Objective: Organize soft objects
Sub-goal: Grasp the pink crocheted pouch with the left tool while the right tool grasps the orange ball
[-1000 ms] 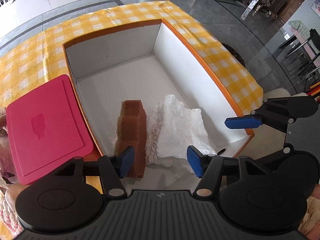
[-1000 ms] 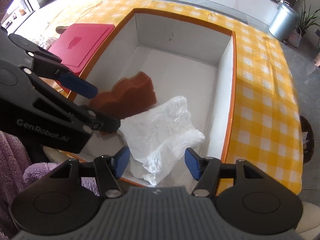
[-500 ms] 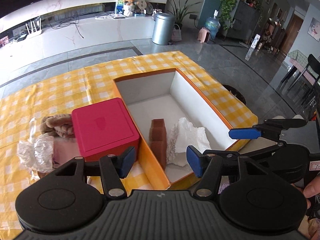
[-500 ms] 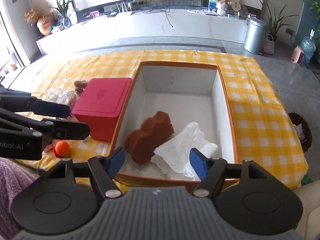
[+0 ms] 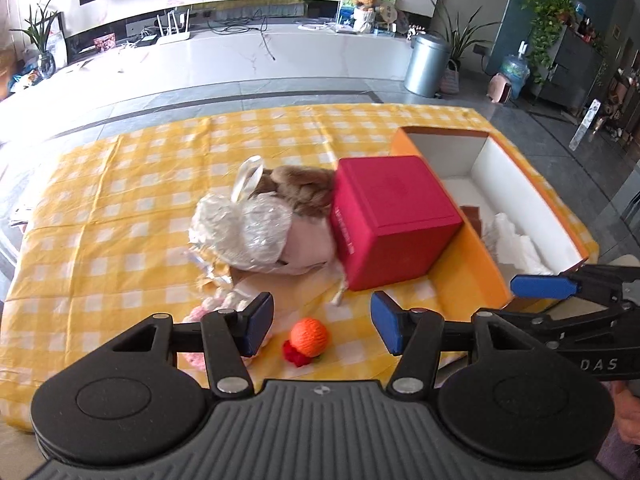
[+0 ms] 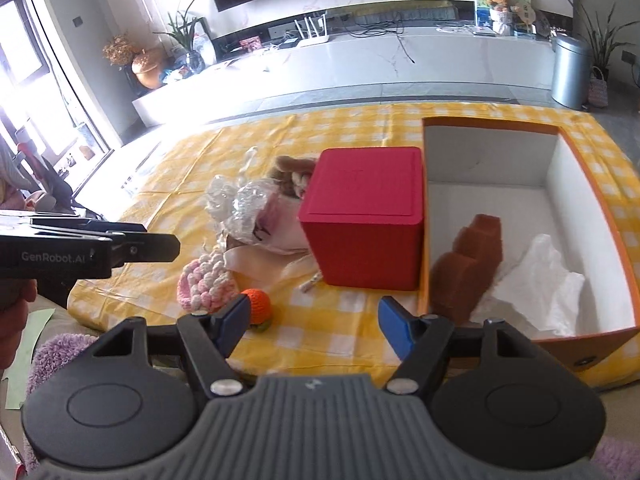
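Left wrist view: the left gripper (image 5: 322,322) stands wide, jaws apart with nothing between the pads. Beyond it, at 12 o'clock, an orange knitted ball (image 5: 310,333) lies on the yellow checked cloth (image 5: 120,208). A pink knitted piece (image 5: 208,312) lies at 10 o'clock, partly hidden by the left finger. A red box (image 5: 392,220) stands further off at 1 o'clock, with a plush toy in clear wrap (image 5: 256,228) touching its left side. The orange-rimmed tray (image 5: 472,264) lies at 2 o'clock.

Right wrist view: the right gripper (image 6: 314,326) is likewise wide and empty; its opening widened within the last second. The brown sponge (image 6: 468,268) and white tissue (image 6: 540,280) lie inside the tray at 1 to 2 o'clock, touching each other.
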Available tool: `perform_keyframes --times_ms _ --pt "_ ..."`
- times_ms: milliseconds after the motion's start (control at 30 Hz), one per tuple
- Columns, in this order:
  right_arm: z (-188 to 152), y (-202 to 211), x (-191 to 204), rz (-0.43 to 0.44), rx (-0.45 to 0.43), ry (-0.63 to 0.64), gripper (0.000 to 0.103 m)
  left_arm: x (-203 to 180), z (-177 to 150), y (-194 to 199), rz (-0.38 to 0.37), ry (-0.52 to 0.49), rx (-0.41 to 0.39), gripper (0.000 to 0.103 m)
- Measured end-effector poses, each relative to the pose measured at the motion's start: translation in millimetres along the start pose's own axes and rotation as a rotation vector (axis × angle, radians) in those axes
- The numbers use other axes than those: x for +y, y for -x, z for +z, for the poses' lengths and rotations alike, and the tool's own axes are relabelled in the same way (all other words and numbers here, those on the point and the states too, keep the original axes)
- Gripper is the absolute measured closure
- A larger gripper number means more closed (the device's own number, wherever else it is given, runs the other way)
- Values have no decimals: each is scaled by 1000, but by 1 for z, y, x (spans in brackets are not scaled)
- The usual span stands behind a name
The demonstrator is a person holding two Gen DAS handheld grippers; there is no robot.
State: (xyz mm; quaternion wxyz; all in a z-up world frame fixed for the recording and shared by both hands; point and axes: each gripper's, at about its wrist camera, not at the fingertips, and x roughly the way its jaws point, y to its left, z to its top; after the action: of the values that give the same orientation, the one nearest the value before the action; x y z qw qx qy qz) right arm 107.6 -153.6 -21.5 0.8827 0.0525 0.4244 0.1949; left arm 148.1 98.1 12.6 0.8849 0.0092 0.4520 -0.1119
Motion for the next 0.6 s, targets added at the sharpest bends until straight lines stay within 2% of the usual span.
perform_keyframes --times_ms 133,233,467,600 --pt "1 -29 19 31 33 17 39 33 -11 -14 28 30 48 36" --pt "-1 -52 30 43 73 30 40 55 -19 -29 36 20 87 35" --pt "-4 -111 51 44 181 81 40 86 -31 -63 -9 -123 149 25" --pt "-3 -139 57 27 228 94 40 99 -30 -89 -34 -164 180 24"
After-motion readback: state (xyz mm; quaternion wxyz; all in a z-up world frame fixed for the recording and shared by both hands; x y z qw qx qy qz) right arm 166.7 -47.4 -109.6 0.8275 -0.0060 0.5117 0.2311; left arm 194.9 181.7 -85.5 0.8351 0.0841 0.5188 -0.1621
